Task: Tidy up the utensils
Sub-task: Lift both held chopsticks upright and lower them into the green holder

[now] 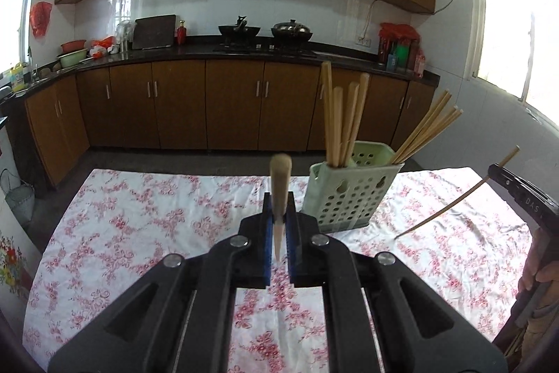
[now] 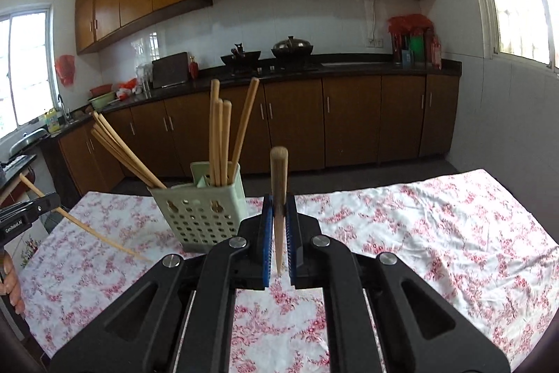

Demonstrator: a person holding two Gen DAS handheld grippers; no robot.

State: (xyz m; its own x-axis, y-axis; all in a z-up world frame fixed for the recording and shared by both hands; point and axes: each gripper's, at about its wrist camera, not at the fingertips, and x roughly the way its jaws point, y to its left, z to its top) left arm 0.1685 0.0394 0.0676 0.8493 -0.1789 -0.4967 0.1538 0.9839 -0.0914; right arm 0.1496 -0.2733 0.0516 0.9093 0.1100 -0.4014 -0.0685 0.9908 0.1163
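Observation:
My left gripper [image 1: 279, 203] is shut on a wooden chopstick [image 1: 280, 184] that stands nearly upright between its blue pads, above the flowered tablecloth [image 1: 146, 219]. My right gripper [image 2: 279, 203] is likewise shut on a second wooden chopstick [image 2: 278, 177]. A pale green perforated holder [image 1: 344, 194] stands on the cloth just right of the left gripper, and left of the right gripper as the holder [image 2: 206, 215], with several chopsticks [image 2: 220, 142] in it, some upright, some leaning. At the right edge of the left wrist view the right gripper [image 1: 524, 194] shows with its slanted chopstick [image 1: 450, 205].
The table ends at its far edge [image 1: 244, 172], with dark floor and brown base cabinets [image 1: 234, 103] beyond. A counter with woks [image 1: 239, 30] runs along the back wall. A hand [image 2: 12, 285] holds the left gripper's handle at the left edge.

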